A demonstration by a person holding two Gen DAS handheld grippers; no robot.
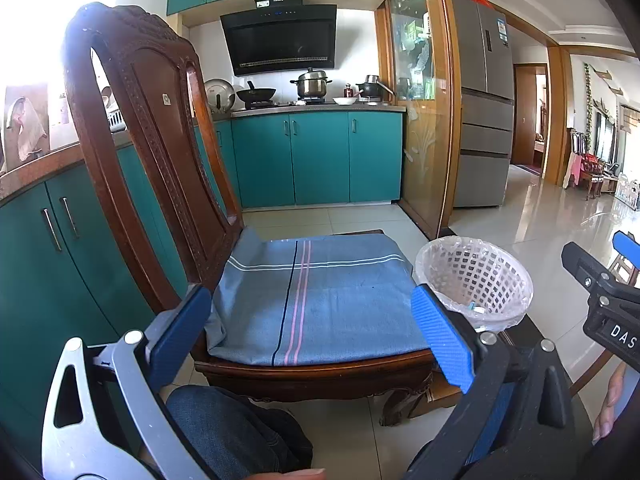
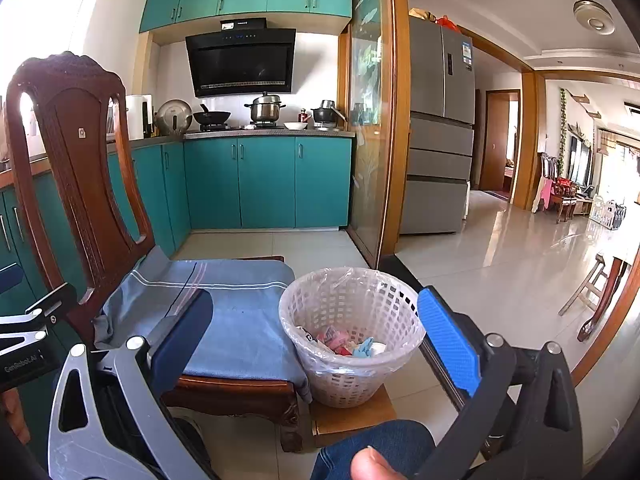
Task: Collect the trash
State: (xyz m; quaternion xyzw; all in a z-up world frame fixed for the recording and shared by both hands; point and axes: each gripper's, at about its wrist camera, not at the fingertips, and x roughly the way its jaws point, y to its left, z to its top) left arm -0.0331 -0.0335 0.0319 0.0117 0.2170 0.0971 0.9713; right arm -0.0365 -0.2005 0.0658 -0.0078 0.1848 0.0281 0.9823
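Observation:
A white lattice trash basket (image 2: pixel 352 336) lined with clear plastic stands on a low wooden stool (image 2: pixel 352 420), right of the chair. Inside it lie pink and blue wrappers (image 2: pixel 348 344). In the left wrist view the basket (image 1: pixel 474 282) shows past my right finger. A wooden chair (image 1: pixel 168 152) carries a blue-grey striped cloth (image 1: pixel 316 300) with nothing on it. My left gripper (image 1: pixel 312 336) is open over the cloth's front edge, holding nothing. My right gripper (image 2: pixel 316 344) is open too, hovering in front of the basket.
Teal kitchen cabinets (image 1: pixel 316 156) with pots on the counter fill the back. A glass door in a wooden frame (image 2: pixel 376 120) and a grey fridge (image 2: pixel 440 128) stand at right. Glossy tiled floor (image 2: pixel 500 264) stretches into the living room. Denim-clad knees (image 2: pixel 372 448) sit below.

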